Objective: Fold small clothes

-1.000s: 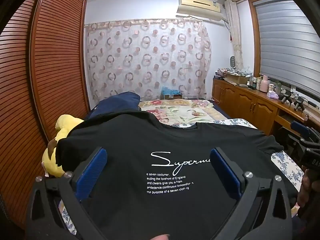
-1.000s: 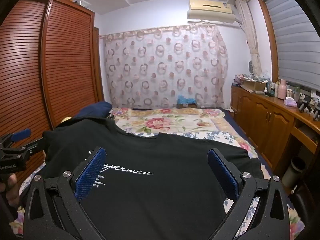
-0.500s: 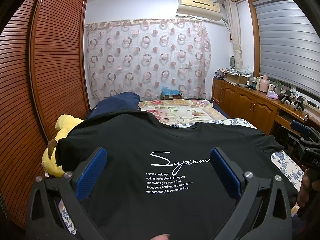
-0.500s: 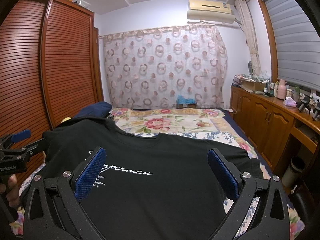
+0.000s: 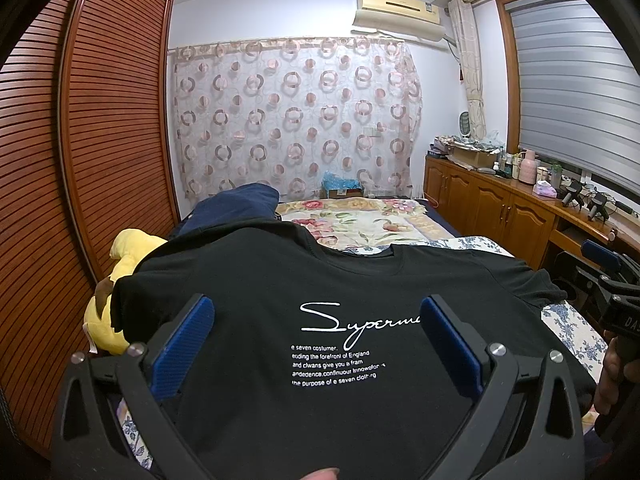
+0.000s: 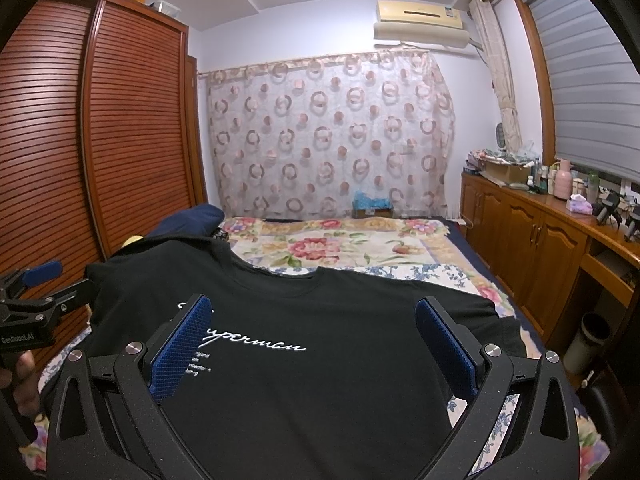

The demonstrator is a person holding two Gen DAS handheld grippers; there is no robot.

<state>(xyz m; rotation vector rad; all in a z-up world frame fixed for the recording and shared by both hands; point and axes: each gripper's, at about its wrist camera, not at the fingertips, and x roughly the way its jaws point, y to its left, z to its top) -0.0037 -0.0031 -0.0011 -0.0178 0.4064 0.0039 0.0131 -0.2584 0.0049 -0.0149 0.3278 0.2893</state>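
Both grippers: matte black frames, silver screws, ribbed blue pads [image 5: 182, 346]. White "GenRobot.AI" lettering marks the left gripper [image 6: 24, 320].

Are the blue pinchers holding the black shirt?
No. Both the left gripper and right gripper are open above the black T-shirt, holding nothing.

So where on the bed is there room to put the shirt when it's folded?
Beyond the black T-shirt, the floral quilt looks bare up to the curtain. The left side is crowded: a yellow plush toy and navy bundle.
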